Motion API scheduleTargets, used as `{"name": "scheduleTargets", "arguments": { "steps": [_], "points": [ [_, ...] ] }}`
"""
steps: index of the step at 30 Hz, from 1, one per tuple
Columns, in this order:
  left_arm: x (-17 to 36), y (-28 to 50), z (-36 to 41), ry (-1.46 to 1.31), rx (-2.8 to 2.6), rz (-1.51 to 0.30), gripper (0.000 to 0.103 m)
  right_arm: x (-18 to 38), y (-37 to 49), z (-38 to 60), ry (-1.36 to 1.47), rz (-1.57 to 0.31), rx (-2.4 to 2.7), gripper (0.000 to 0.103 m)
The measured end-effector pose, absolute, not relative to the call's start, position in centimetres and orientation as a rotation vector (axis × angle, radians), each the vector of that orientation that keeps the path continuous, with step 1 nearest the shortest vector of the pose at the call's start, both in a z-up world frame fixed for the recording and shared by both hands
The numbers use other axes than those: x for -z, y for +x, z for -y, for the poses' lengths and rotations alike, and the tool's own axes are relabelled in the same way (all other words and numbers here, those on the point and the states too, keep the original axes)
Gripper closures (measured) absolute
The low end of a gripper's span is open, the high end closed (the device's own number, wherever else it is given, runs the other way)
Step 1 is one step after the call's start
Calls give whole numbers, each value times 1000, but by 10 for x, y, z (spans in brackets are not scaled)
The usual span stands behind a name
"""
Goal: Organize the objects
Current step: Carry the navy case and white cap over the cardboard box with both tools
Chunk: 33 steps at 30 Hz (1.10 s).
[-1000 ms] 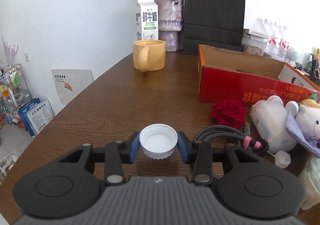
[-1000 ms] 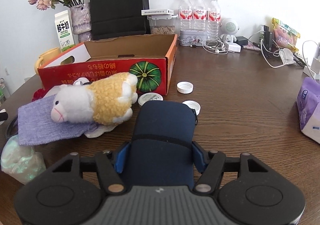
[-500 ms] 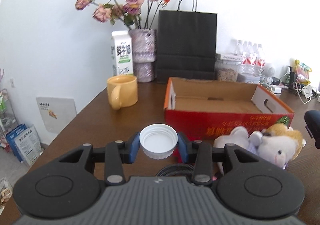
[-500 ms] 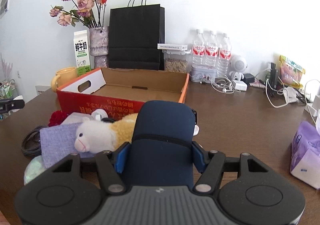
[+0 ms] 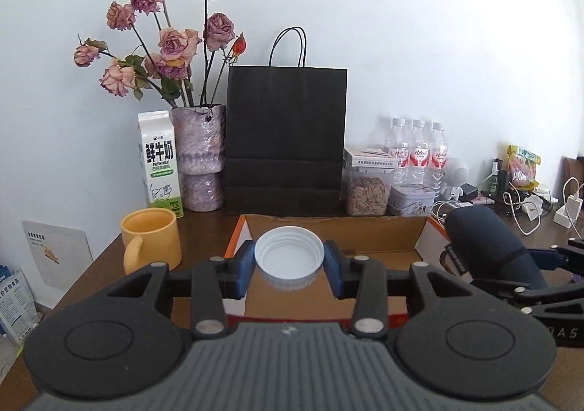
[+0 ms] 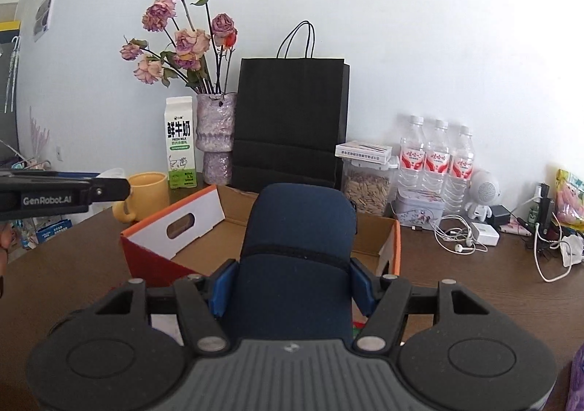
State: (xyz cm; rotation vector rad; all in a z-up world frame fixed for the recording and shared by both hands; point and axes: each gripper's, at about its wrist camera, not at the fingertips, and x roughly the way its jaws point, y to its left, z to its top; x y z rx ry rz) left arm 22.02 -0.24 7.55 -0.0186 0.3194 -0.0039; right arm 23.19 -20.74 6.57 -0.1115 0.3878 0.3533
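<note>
Between the blue pads of the left claw (image 5: 289, 262) sat a white cap (image 5: 289, 257), gripped rim to rim with its hollow side up — held above the open cardboard box (image 5: 328, 228). Just right of it, the right claw (image 6: 292, 285) was clamped on a dark blue pouch (image 6: 297, 257), also over the box. Beyond the left claw's left finger stood a yellow mug (image 5: 151, 241) — near a milk carton (image 5: 159, 162).
</note>
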Motion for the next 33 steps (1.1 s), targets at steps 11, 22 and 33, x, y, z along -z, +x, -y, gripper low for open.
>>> {"name": "scheduleTargets", "arguments": {
  "steps": [11,22,33],
  "points": [
    [-83,279,27,-37,8,-312,62,-58,312,176,-67,-436,-369,40],
    [-62,351,31,-70,-59,-412,62,-40,377,156,-100,-518,-328,40],
    [-42,395,29,-52,-81,-548,62,-28,414,152,-114,-632,-289,40]
  ]
}}
